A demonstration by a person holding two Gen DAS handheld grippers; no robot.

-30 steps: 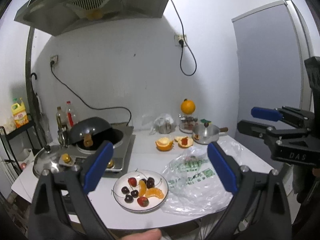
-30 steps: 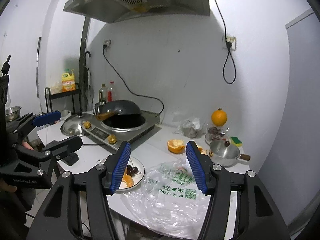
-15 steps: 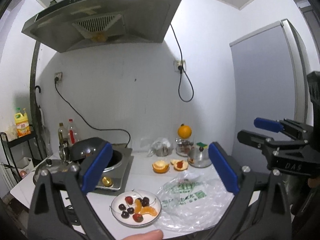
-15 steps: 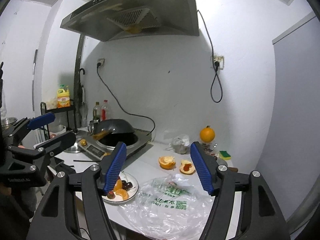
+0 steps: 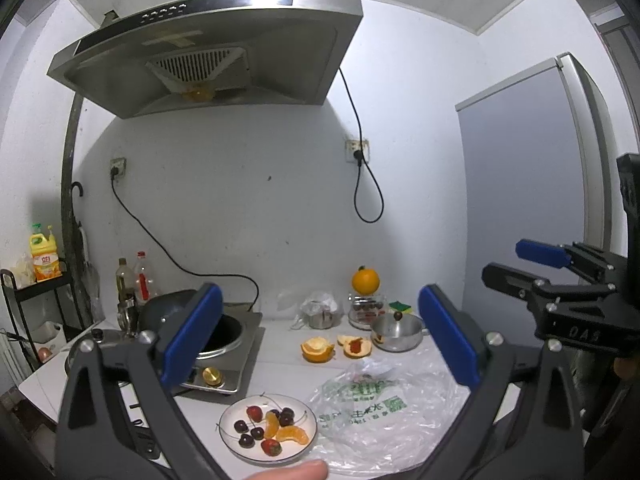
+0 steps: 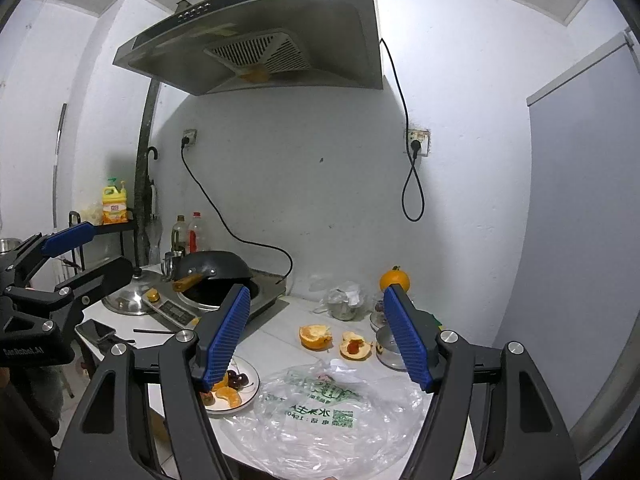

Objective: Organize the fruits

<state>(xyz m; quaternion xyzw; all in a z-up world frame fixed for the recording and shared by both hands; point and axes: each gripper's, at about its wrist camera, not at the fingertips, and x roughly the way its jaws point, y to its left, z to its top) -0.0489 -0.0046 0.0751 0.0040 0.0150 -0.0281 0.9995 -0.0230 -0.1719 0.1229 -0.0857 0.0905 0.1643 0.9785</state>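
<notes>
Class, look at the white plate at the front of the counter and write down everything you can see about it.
The plate is round, white and shallow, seemingly ceramic, lying flat near the counter's front edge. It holds dark cherries with thin stems, two strawberries and orange segments. The induction cooker sits just behind it; a clear plastic bag with green print lies at its right side, at or just over the rim. Neither tongs touch it.

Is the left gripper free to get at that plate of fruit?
Probably yes. The left gripper is open and holds nothing, and the plate lies uncovered beside the plastic bag, nothing between.
</notes>
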